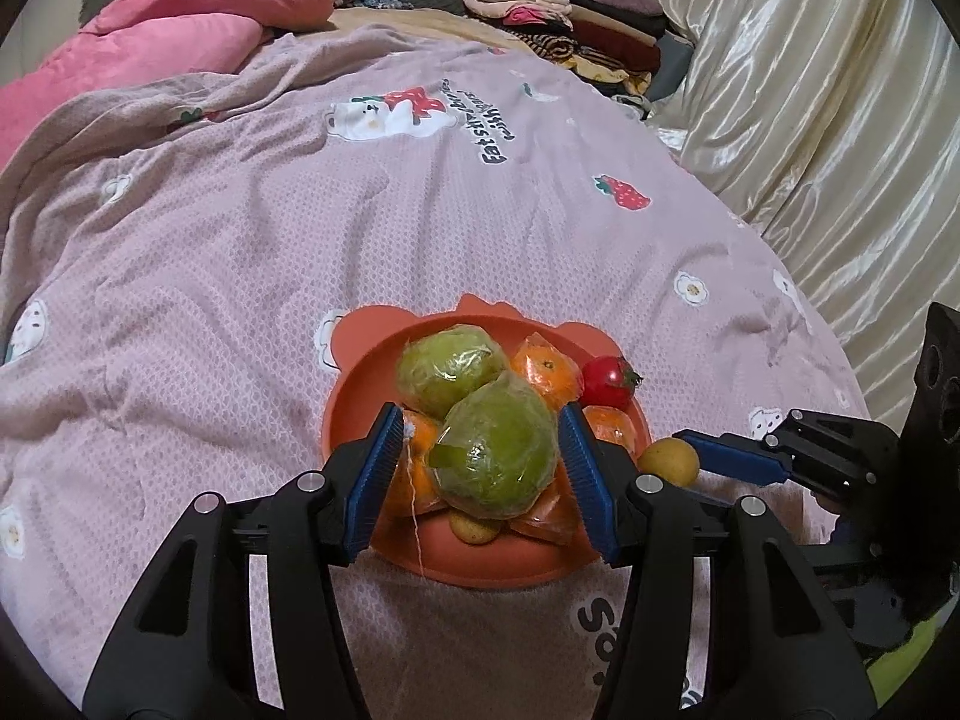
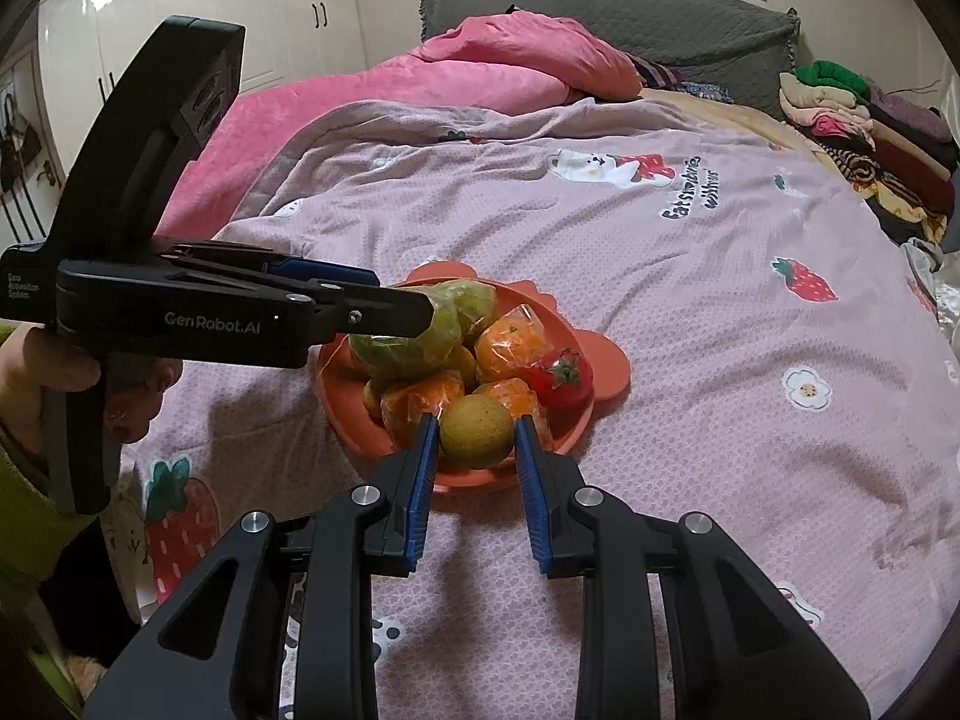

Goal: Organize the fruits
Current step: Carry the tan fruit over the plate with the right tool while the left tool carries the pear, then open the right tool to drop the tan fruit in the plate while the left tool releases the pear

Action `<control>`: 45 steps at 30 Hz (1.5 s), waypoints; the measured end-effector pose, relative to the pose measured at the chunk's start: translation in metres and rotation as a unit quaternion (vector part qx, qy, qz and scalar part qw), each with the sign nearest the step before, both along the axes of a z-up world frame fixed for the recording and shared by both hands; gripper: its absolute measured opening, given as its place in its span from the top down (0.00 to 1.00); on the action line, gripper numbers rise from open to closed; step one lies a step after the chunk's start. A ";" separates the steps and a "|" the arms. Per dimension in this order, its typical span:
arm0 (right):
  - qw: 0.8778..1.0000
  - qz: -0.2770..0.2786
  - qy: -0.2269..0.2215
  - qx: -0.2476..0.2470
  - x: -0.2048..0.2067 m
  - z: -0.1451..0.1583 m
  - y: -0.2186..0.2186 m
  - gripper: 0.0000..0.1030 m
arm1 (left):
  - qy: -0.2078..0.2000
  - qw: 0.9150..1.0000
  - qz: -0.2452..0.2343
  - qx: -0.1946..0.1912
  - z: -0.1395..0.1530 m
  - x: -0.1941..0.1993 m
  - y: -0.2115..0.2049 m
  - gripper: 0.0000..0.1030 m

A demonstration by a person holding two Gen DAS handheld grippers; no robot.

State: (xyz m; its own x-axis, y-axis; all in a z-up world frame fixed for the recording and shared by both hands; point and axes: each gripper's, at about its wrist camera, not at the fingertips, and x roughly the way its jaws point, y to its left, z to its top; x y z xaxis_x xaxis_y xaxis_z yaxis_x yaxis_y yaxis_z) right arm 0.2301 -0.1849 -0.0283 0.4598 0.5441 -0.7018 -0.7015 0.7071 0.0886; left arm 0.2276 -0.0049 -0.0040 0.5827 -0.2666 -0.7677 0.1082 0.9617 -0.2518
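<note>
An orange bear-shaped plate [image 1: 354,336] [image 2: 606,372] lies on the bedspread, piled with fruit. My left gripper [image 1: 480,450] [image 2: 405,294] is shut on a plastic-wrapped green fruit [image 1: 495,456] [image 2: 408,342] on top of the pile. A second wrapped green fruit [image 1: 450,369] [image 2: 477,300] lies behind it. Wrapped oranges [image 1: 546,369] [image 2: 510,336] and a red tomato [image 1: 606,381] [image 2: 561,378] fill the plate's right side. My right gripper [image 2: 477,438] [image 1: 684,450] is shut on a small yellow-green round fruit [image 2: 477,432] [image 1: 669,459] at the plate's near rim.
The pink-lilac bedspread [image 1: 240,240] [image 2: 690,300] spreads all around the plate. A pink quilt [image 1: 198,18] [image 2: 510,60] and folded clothes [image 1: 570,18] [image 2: 870,138] lie at the far end. A shiny curtain [image 1: 810,120] hangs beside the bed. A hand [image 2: 132,396] holds the left gripper's handle.
</note>
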 end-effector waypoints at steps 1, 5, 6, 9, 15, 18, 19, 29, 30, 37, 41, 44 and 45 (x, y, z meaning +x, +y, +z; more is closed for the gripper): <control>1.000 0.001 0.001 -0.001 0.000 -0.001 0.001 0.76 | 0.000 1.000 0.000 0.000 0.000 0.000 0.000 0.56; 1.000 0.005 0.003 -0.006 -0.001 -0.004 0.005 0.76 | 0.000 1.000 0.000 0.001 -0.001 -0.001 0.000 0.56; 1.000 0.006 0.004 -0.008 -0.001 -0.004 0.006 0.76 | 0.001 1.000 0.001 0.002 -0.001 -0.002 0.000 0.56; 1.000 0.007 0.006 -0.011 -0.001 -0.007 0.008 0.76 | 0.001 1.000 0.001 0.000 -0.002 -0.002 0.000 0.56; 1.000 0.006 0.007 -0.014 0.000 -0.010 0.010 0.76 | -0.001 1.000 0.001 0.000 -0.002 -0.003 0.000 0.56; 1.000 0.006 0.006 -0.013 0.001 -0.010 0.010 0.76 | -0.002 1.000 0.002 0.001 -0.002 -0.004 0.000 0.56; 1.000 0.006 0.005 -0.013 0.001 -0.011 0.010 0.75 | -0.002 1.000 0.002 0.000 -0.002 -0.004 0.000 0.56; 1.000 0.004 0.004 -0.009 0.001 -0.011 0.009 0.69 | -0.003 1.000 0.003 0.000 -0.001 -0.005 0.000 0.56; 1.000 0.003 0.004 -0.008 0.001 -0.011 0.009 0.68 | -0.003 1.000 0.002 -0.001 -0.001 -0.005 0.000 0.56; 1.000 -0.001 0.003 -0.001 -0.001 -0.008 0.005 0.62 | -0.004 1.000 0.003 0.003 0.000 -0.005 -0.001 0.56; 1.000 -0.002 0.002 0.002 -0.004 -0.006 0.004 0.53 | -0.006 1.000 0.003 0.003 0.001 -0.005 -0.003 0.56; 1.000 -0.002 0.000 0.004 -0.007 -0.004 0.004 0.49 | -0.008 1.000 0.003 0.002 0.004 -0.007 -0.003 0.56; 1.000 -0.002 0.000 0.004 -0.008 -0.004 0.004 0.48 | -0.009 1.000 0.003 0.002 0.005 -0.008 -0.003 0.56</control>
State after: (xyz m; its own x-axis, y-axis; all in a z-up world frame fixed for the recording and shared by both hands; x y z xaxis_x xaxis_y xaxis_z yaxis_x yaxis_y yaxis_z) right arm 0.2226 -0.1811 -0.0321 0.4627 0.5468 -0.6978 -0.6980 0.7100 0.0935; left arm 0.2200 -0.0075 0.0006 0.5974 -0.2611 -0.7582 0.1075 0.9631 -0.2469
